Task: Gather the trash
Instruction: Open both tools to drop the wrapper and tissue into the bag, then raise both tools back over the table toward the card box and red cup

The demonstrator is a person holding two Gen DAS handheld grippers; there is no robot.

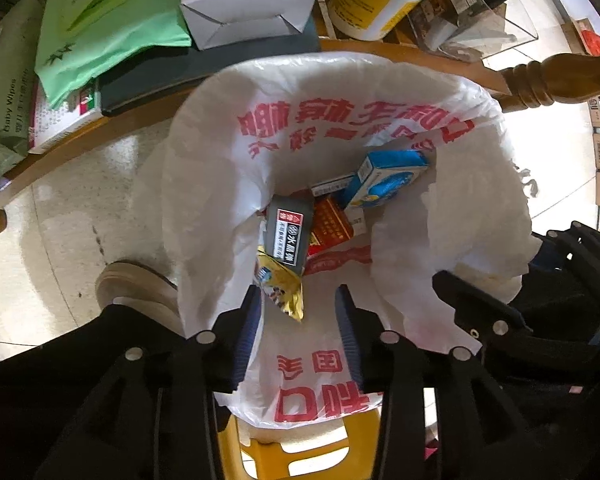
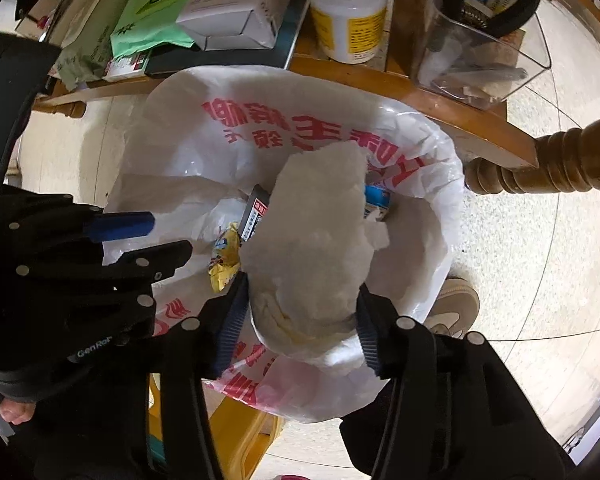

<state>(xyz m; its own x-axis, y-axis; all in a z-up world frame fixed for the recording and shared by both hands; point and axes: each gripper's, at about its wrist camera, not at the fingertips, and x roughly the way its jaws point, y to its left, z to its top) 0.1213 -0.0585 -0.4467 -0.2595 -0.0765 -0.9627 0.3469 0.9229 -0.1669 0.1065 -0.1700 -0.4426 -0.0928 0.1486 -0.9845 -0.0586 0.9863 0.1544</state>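
Pale speckled flooring [image 2: 540, 220] is stretching under a wooden table [image 1: 380, 50] whose edge is curving across the upper part of both views. Below it, filling the centre of each frame, a white plastic bag [image 1: 220, 152] with red printing is gaping open. Inside it a blue carton [image 1: 392, 176], a grey packet [image 1: 290, 236], a red box [image 1: 332, 228] and a gold wrapper [image 1: 288, 292] are lying jumbled together. At the bottom of the left view, the left gripper [image 1: 300, 316] is hanging over the bag with its fingers standing apart and nothing between them. In the right view, the right gripper [image 2: 300, 320] is pointing down into the bag with a crumpled white tissue wad [image 2: 312, 240] sitting between its parted blue pads [image 2: 234, 320]; whether they are pressing it I cannot tell. Along the top, a green pouch [image 1: 100, 12], a white box [image 1: 244, 4], a yellow-labelled bottle [image 2: 348, 20] and a clear bin [image 2: 480, 52] are crowding the table. At lower centre a yellow stool [image 1: 284, 452] is showing beneath the bag.
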